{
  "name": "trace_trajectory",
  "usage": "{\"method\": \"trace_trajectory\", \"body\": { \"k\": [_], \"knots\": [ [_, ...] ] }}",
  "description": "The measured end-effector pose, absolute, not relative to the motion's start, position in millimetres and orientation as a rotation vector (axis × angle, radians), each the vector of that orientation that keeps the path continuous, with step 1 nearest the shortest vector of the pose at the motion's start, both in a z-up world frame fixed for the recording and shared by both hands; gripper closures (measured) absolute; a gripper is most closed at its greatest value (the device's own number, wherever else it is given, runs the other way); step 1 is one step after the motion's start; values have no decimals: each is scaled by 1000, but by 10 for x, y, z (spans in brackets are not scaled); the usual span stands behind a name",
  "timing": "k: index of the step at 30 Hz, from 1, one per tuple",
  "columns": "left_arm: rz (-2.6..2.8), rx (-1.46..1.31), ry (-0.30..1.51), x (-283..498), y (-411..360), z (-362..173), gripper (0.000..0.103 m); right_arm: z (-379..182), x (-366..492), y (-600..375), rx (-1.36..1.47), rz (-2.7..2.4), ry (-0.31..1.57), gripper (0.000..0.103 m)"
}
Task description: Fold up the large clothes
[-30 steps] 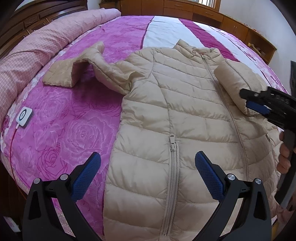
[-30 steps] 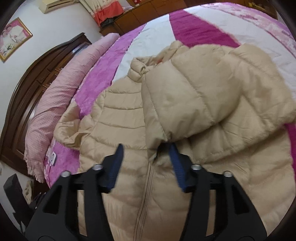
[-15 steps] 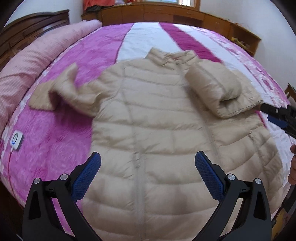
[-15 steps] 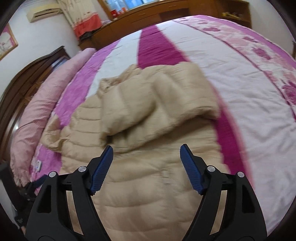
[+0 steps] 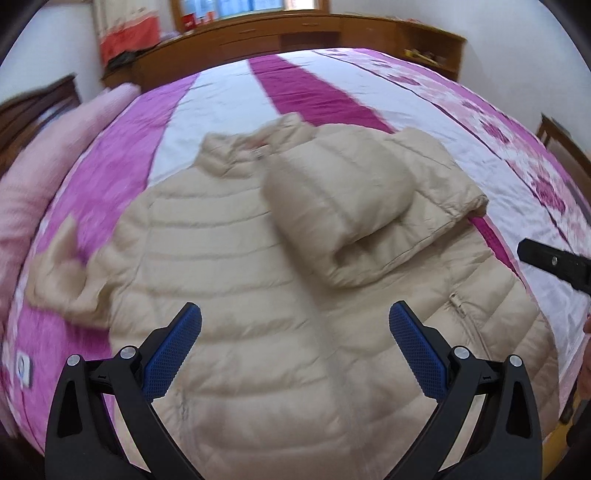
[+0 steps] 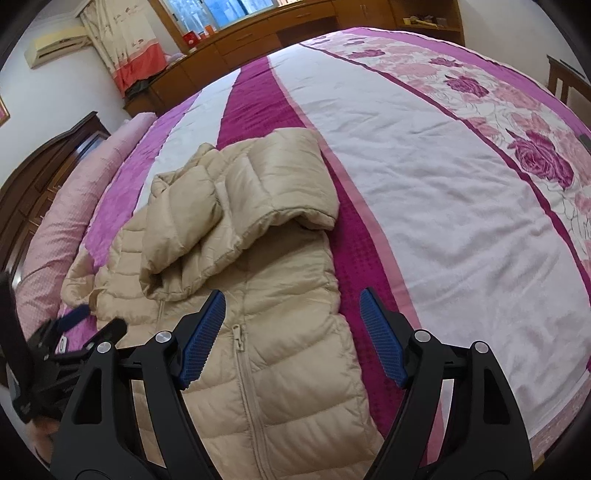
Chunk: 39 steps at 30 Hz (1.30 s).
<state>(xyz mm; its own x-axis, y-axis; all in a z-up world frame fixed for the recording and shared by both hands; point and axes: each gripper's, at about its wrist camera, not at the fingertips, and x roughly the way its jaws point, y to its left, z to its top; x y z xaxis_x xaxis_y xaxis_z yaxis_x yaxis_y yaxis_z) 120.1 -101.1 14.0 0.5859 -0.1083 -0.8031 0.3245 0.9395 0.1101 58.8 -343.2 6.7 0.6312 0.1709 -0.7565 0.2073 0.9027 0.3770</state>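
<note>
1. Hovering wide open and empty, the left tool [image 5: 294,334] hangs above a beige quilted puffer jacket [image 5: 236,295].
2. Lying zipped on the pink-and-white floral bed [image 6: 424,177], the jacket points its collar [image 5: 236,147] toward the far wooden cabinets [image 6: 280,33], one sleeve [image 6: 236,206] folded across its chest.
3. Spread just as wide, the right tool [image 6: 291,334] holds nothing.

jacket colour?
Beige, quilted in horizontal bands: the jacket shows sharpest in the right wrist view.

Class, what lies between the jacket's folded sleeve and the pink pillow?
In the left wrist view: the jacket chest, its other sleeve spread out, then purple bedspread.
</note>
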Motion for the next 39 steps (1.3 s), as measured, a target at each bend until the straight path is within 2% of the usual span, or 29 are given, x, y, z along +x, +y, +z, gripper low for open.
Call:
{"method": "trace_trajectory", "body": {
  "k": [13,21,22,23,27,29,31,39],
  "knots": [
    [-323,448,840,1552,-1812,-27,5,-95,448,-3658,498,-56,902,28],
    [-306,555,781,1665,-2081,-158,14,-174,392,-3709,529,-60,906,28],
    [-307,569,777,1680,-2110,-184,19,-179,383,-3713,531,-61,907,28],
    [-311,580,788,1702,-2127,-216,32,-185,377,-3717,532,-63,908,28],
    [-338,550,827,1801,-2069,-227,65,-189,358,-3729,532,-73,906,28],
    [-360,506,834,1841,-1999,-151,87,-187,353,-3728,535,-71,904,28],
    [-378,455,829,1859,-1929,-52,92,-184,349,-3725,535,-70,900,28],
    [-370,170,776,2000,-1288,459,93,-131,372,-3654,524,-61,882,28]
  ]
}}
